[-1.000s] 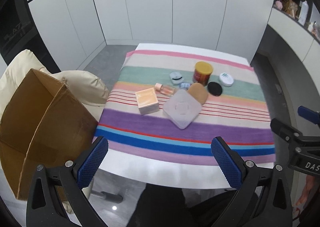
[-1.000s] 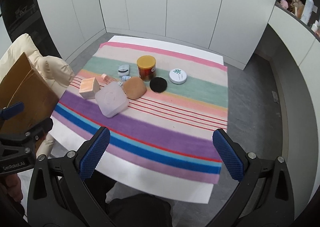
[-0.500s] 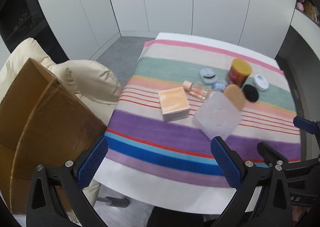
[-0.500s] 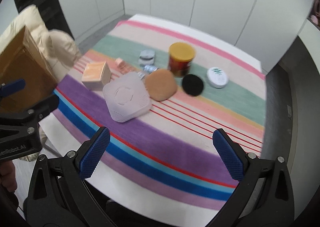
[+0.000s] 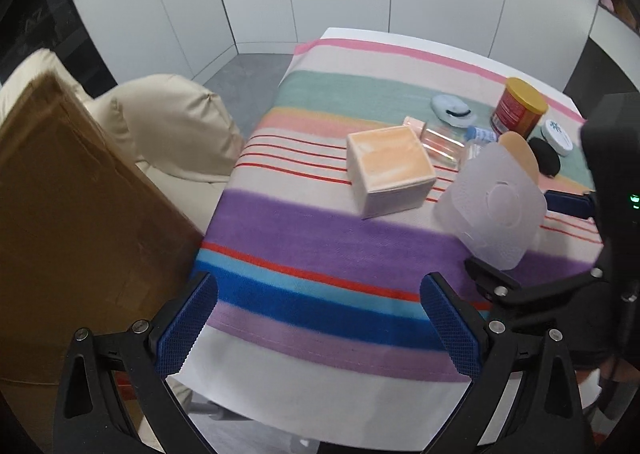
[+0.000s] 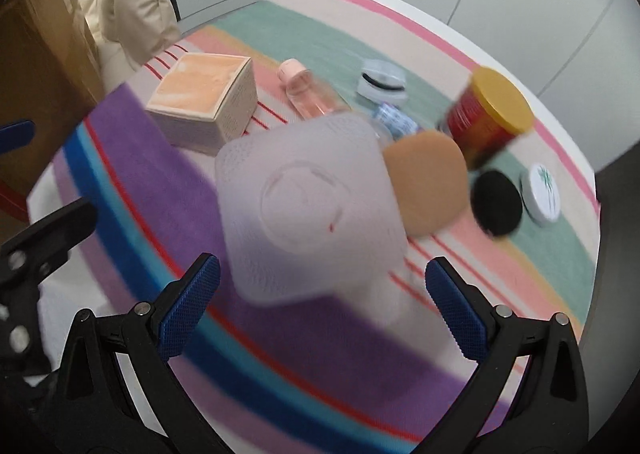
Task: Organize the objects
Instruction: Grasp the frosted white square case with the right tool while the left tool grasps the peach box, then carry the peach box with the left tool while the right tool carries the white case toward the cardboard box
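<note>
On a striped cloth [image 5: 312, 238] [image 6: 168, 174] lie several small items. A frosted square case [image 6: 308, 210] [image 5: 494, 210] sits just ahead of my right gripper [image 6: 320, 306], which is open and empty. Beside the case are a peach box [image 5: 390, 170] [image 6: 204, 98], a tan sponge [image 6: 428, 180], a pink bottle [image 6: 310, 92], a red tin with a yellow lid [image 6: 490, 118] [image 5: 518, 108], a black disc [image 6: 496, 202] and a white round jar [image 6: 544, 194]. My left gripper [image 5: 320, 328] is open over the cloth's near edge, empty.
A brown cardboard box [image 5: 76, 222] [image 6: 44, 54] stands left of the table on a cream padded seat [image 5: 180, 126]. White cabinet doors line the back. The right gripper's black body [image 5: 612, 182] fills the right side of the left wrist view.
Both grippers have moved forward and down toward the table. The right gripper has closed in on the frosted case; the left has swung leftward near the cardboard box. Both stay open.
</note>
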`<state>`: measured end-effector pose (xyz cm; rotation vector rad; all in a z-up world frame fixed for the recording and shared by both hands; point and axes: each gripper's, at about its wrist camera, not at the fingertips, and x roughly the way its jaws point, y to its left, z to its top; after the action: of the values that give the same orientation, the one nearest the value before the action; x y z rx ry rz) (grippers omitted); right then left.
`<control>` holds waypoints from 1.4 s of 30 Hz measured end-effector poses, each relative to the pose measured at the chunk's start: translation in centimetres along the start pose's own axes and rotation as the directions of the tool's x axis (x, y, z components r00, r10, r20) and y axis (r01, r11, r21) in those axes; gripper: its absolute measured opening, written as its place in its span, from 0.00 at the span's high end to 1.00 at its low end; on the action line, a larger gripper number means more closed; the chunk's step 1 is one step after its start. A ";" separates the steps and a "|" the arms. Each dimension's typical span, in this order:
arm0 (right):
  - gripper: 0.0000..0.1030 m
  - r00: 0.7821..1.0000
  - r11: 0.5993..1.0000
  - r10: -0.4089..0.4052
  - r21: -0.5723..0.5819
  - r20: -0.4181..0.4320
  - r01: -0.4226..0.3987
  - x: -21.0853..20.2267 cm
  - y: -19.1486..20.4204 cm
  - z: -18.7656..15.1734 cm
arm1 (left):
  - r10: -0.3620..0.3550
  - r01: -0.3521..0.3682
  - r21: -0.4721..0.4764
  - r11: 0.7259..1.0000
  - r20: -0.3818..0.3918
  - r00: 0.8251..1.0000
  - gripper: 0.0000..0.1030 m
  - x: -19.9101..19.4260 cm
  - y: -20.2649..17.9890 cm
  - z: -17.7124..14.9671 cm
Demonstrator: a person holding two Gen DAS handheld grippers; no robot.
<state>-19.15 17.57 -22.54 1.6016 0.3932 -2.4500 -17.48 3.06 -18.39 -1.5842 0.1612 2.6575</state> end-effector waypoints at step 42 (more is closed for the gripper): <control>0.17 0.998 0.895 0.044 0.443 0.043 -0.059 -7.6 -8.2 -1.7 | -0.045 0.044 -0.029 0.999 -0.030 0.999 0.49 -2.2 -3.4 5.6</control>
<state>-17.13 25.98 -15.26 1.6954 -0.2363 -2.6523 -20.97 7.14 -14.01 -1.6172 0.0889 2.6155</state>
